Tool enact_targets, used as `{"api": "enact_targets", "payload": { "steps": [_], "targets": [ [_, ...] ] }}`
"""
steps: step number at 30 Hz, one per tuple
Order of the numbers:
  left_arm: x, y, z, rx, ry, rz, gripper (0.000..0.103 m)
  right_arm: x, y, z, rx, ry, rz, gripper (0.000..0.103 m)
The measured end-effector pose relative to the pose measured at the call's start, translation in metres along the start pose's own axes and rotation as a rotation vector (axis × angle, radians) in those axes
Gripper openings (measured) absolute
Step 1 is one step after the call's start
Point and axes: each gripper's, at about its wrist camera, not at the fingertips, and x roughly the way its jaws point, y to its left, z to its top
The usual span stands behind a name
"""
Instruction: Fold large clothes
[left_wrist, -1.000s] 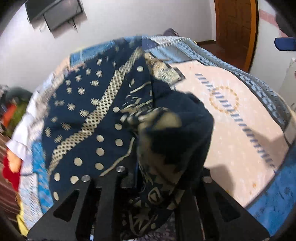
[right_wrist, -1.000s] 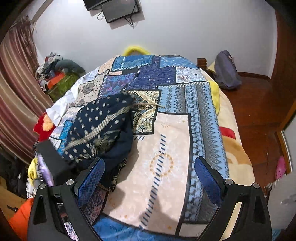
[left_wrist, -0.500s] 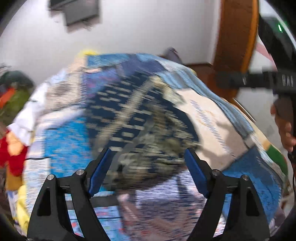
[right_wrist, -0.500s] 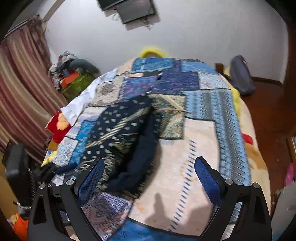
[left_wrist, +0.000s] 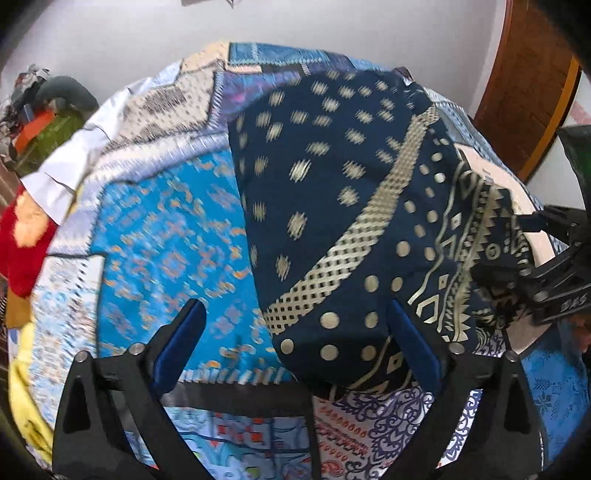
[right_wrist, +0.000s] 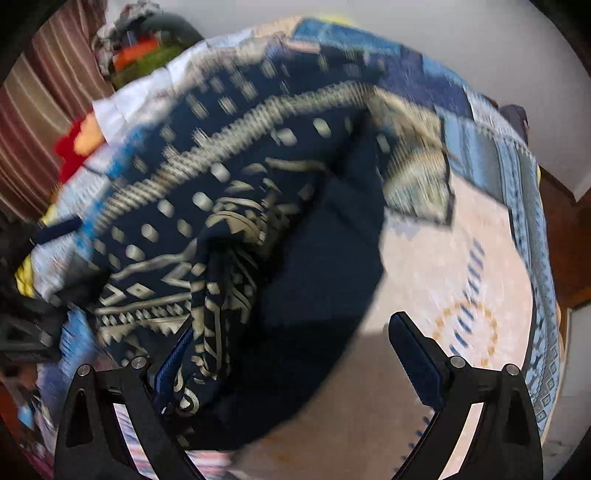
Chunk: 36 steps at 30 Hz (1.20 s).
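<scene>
- Left tool (left_wrist: 295, 314): spread wide, jaws just opened, pinching nothing. Hangs over the near edge of the bed, with the near corner of the garment showing between the fingers but no pad pressing on it.
- Right tool (right_wrist: 291, 332): also spread wide, over the near part of the bed. Bunched cloth lies between the fingers and drapes over one pad, with no pinch to be seen, though the view is blurred.
- Bed (left_wrist: 155, 240): covered by a patchwork bedspread, with bare quilt to both sides of the cloth.
- Garment (left_wrist: 332, 203): large, dark navy with a cream print. Lies on the bed from the near edge towards the far end, nearer the middle than either side.
- Long axis: judged to run lengthwise up the bed and lean a little off the bed's own line. No collar or hem can be told apart, so which way it points is unclear.
- Done so far, as a judgement: one side turned over onto the rest, showing a plain navy underside (right_wrist: 325, 258) on the part nearest the right tool.
- Left to do, as a judgement: bunched folds at the near edge of the bed to be flattened, edges squared, and at least one further fold across the length.
- Cream lattice band (left_wrist: 354, 236): runs slantwise across the cloth and is a fair guide to its lie on the bed.
</scene>
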Motion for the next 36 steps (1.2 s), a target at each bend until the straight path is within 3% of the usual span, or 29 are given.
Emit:
{"api": "enact_targets", "payload": {
  "steps": [3,6,10,13,18,21,24,27,31,36],
  "targets": [
    [0.002,-0.004,-0.007,0.003,-0.011,-0.005,0.1,-0.012,-0.033,-0.013,0.106,0.007,0.072,0.1],
    [0.003,-0.004,-0.01,-0.009,-0.016,-0.003,0.1,-0.032,-0.048,-0.017,0.164,-0.003,0.047,0.1],
    [0.007,-0.002,-0.011,-0.029,-0.016,0.001,0.1,-0.057,-0.037,0.0,0.141,-0.084,0.029,0.1],
    [0.005,-0.003,-0.013,-0.036,-0.019,0.008,0.1,-0.054,-0.026,0.012,0.15,-0.131,0.047,0.1],
    [-0.013,-0.009,-0.015,0.037,-0.035,0.026,0.1,-0.011,-0.035,0.016,0.227,-0.021,0.01,0.1],
    [-0.036,-0.01,-0.014,0.128,-0.097,0.092,0.1,-0.014,-0.043,0.005,0.244,-0.017,0.055,0.1],
    [-0.054,-0.003,-0.005,0.16,-0.153,0.135,0.1,-0.031,-0.045,0.007,0.216,-0.029,0.043,0.101],
    [-0.06,0.013,0.014,0.109,-0.166,0.101,0.1,-0.05,-0.039,0.018,0.173,-0.068,0.048,0.101],
    [-0.048,0.034,0.042,0.028,-0.16,0.057,0.1,-0.061,-0.03,0.037,0.162,-0.111,0.124,0.103],
    [-0.005,0.051,0.063,-0.107,-0.068,-0.075,0.1,-0.033,-0.028,0.063,0.197,-0.054,0.193,0.103]
  ]
}}
